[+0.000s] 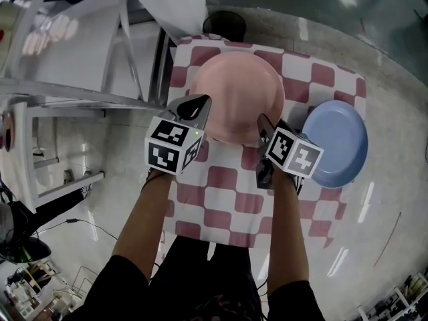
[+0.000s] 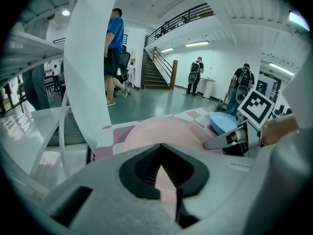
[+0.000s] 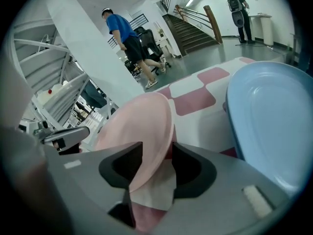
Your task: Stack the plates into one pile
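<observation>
A pink plate [image 1: 237,95] lies on the red-and-white checkered table [image 1: 227,206], with a blue plate [image 1: 334,142] to its right. My left gripper [image 1: 200,102] is shut at the pink plate's left rim. In the left gripper view, pink [image 2: 161,131] shows through the gap behind its tips [image 2: 160,164], and I cannot tell whether it pinches the rim. My right gripper [image 1: 263,122] is open at the near right rim. The pink rim [image 3: 142,131] passes between its jaws [image 3: 156,155] without the pads pressing on it. The blue plate [image 3: 274,131] lies just to its right.
A white metal frame with shelves [image 1: 67,92] stands to the left of the table. A dark round object [image 1: 224,22] sits on the floor beyond the table's far edge. Several people [image 2: 113,58] stand in the hall behind.
</observation>
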